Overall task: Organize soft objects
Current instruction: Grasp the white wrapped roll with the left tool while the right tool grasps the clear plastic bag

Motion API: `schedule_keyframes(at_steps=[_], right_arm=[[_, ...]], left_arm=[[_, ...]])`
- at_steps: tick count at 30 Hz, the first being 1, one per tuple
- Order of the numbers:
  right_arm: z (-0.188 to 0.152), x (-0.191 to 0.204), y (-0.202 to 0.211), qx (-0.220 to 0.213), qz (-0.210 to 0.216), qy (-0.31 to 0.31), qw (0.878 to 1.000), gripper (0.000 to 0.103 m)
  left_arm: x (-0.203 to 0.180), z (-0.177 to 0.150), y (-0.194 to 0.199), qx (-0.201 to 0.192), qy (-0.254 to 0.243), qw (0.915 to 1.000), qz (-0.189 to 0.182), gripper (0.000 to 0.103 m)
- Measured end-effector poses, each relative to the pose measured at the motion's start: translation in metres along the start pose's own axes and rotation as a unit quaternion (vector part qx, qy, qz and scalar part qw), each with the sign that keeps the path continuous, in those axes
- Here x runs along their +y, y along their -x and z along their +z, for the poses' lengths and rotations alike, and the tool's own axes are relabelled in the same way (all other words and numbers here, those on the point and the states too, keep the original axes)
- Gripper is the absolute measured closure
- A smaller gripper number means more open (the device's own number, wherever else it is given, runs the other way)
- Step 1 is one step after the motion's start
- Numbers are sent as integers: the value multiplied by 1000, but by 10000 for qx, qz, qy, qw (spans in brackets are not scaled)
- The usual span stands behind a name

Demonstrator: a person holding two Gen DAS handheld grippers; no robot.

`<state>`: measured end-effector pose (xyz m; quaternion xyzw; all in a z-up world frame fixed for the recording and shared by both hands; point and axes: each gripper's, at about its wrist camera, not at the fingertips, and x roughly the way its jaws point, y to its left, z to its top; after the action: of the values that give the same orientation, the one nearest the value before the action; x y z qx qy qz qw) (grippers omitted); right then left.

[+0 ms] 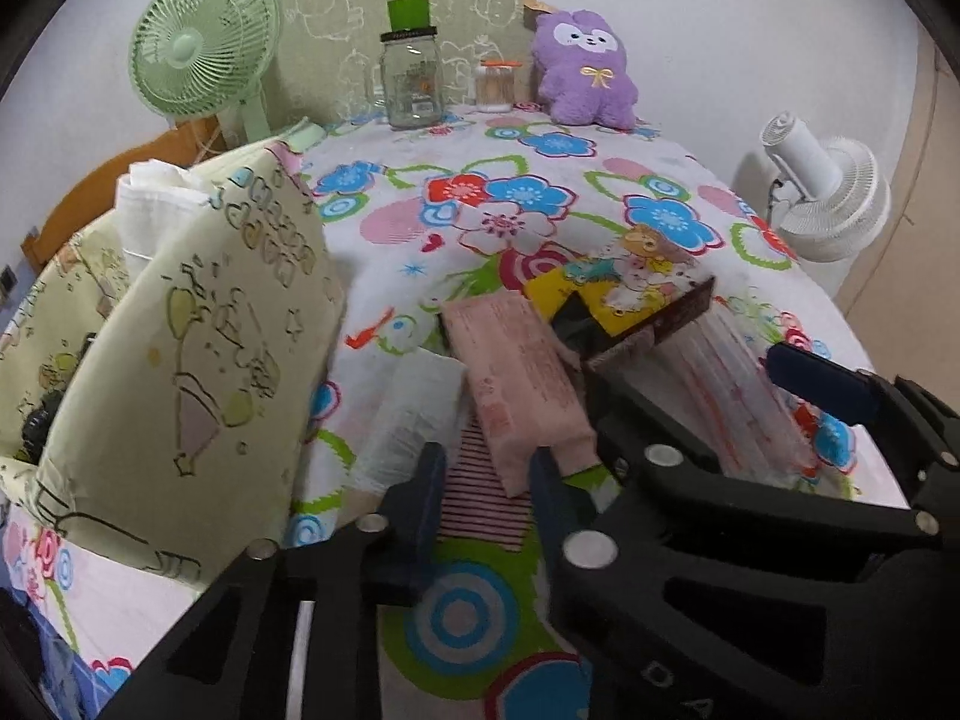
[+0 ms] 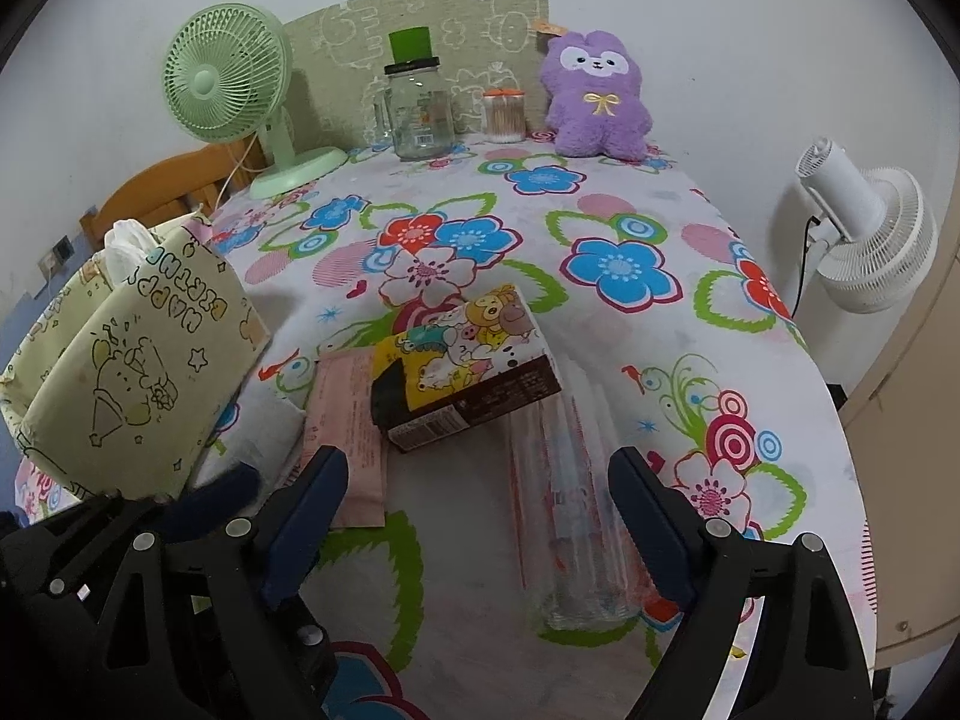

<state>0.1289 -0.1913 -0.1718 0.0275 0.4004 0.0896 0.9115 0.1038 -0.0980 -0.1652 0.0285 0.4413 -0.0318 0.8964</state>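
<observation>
two fans (image 2: 231, 75), one plush (image 2: 594, 96)

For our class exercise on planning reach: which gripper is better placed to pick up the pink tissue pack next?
Left, probably. The left gripper is open with its fingers either side of the pink tissue pack, beside the fabric bag. The right gripper is open over the clear plastic pack instead.

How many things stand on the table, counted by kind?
Fans: 1, green fan
Jars: 2, glass jar, swab jar
Plush toys: 1
Bags: 1
Packs: 3, pink pack, clear pack, white pack
Boxes: 1
Total: 9
</observation>
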Motion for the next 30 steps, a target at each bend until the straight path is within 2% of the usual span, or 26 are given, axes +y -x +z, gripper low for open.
schedule_keyframes(at_steps=[2, 7, 8, 10, 15, 19, 20, 22, 23, 24, 26, 30], right_arm=[[1, 0, 1, -12, -6, 1, 10000, 12], [4, -4, 3, -84, -90, 17, 9999, 12], [4, -6, 3, -79, -119, 5, 9999, 15], [5, -11, 0, -21, -147, -44, 9999, 24], [0, -19, -10, 219, -155, -177, 9995, 36], [-1, -20, -9, 238, -438, -73, 9987, 67], [-2, -21, -9, 242, -471, -47, 9986, 72], [-2, -20, -7, 248, -483, -29, 9985, 75], [-3, -20, -6, 250, -476, -33, 9985, 76], [-3, -19, -4, 252, -449, -32, 9987, 77], [-4, -16, 1, 214, -429, -40, 9988, 80], [-5, -10, 8, 187, -363, -53, 9992, 80]], left_arm=[[-2, 0, 2, 17, -15, 9999, -136, 77], [-7, 2, 7, -118, -108, 9999, -56, 77], [-8, 3, 7, -132, -123, 9998, -16, 77], [-9, 4, 6, -118, -137, 9998, 29, 77], [-13, 1, 2, -27, -232, 9997, 94, 71], [-14, 0, 3, -35, -234, 9996, 151, 66], [-14, 0, 3, -36, -244, 9995, 175, 65], [-13, -1, 5, -49, -223, 9996, 168, 62], [-12, -1, 7, -61, -216, 9996, 173, 56], [-11, -2, 9, -99, -205, 9995, 205, 46], [-9, -3, 13, -204, -192, 9991, 331, 35], [-3, -6, 16, -317, -100, 9980, 531, 30]])
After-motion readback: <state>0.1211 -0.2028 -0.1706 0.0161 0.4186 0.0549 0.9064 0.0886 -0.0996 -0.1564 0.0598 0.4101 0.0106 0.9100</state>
